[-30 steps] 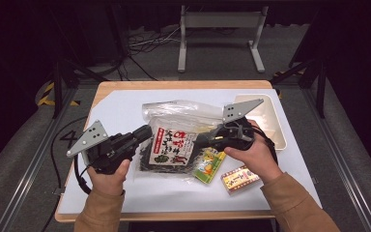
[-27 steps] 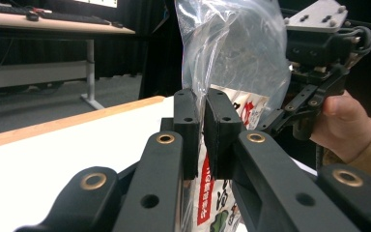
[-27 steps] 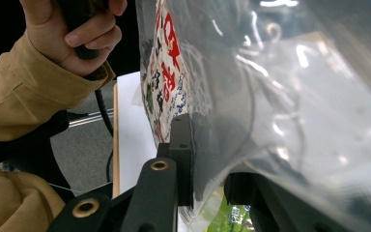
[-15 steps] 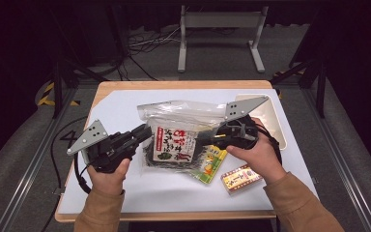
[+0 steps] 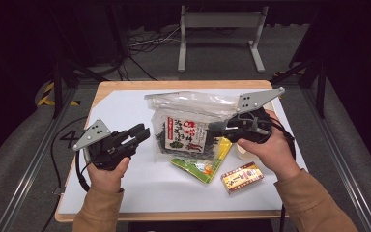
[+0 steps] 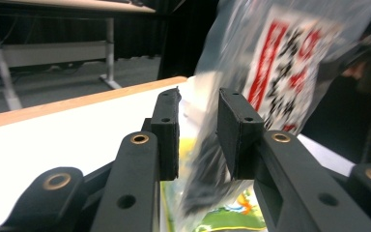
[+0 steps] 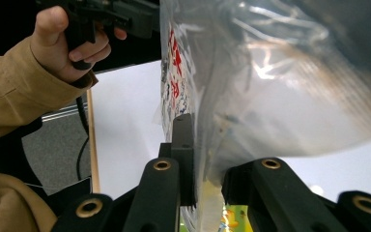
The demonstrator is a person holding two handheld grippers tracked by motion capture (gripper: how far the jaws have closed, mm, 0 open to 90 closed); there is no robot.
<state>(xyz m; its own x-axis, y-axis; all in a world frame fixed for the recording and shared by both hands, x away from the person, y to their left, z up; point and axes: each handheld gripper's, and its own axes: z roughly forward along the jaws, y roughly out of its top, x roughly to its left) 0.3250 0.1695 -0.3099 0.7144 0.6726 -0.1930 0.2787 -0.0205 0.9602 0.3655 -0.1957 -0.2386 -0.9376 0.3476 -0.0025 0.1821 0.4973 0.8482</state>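
Note:
A clear plastic bag (image 5: 193,104) holds a dark seaweed packet (image 5: 186,135) with a white and red label. My right gripper (image 5: 213,129) is shut on the bag's right side and holds it tilted up off the mat. In the right gripper view the film (image 7: 270,96) runs between the jaws of the right gripper (image 7: 205,154). My left gripper (image 5: 142,133) stands just left of the bag, a little apart from it. Its jaws have just been opening. In the left gripper view the left gripper (image 6: 198,104) shows a gap, and the bag (image 6: 280,58) hangs beyond it.
A green and yellow packet (image 5: 203,164) lies partly under the bag. A small red and gold box (image 5: 242,177) lies near the right hand. A white mat (image 5: 125,106) covers the wooden table (image 5: 174,84). Cables trail off the left edge.
The left jaws have opened and the bag's left edge is free of them. The right gripper has risen a little with the bag.

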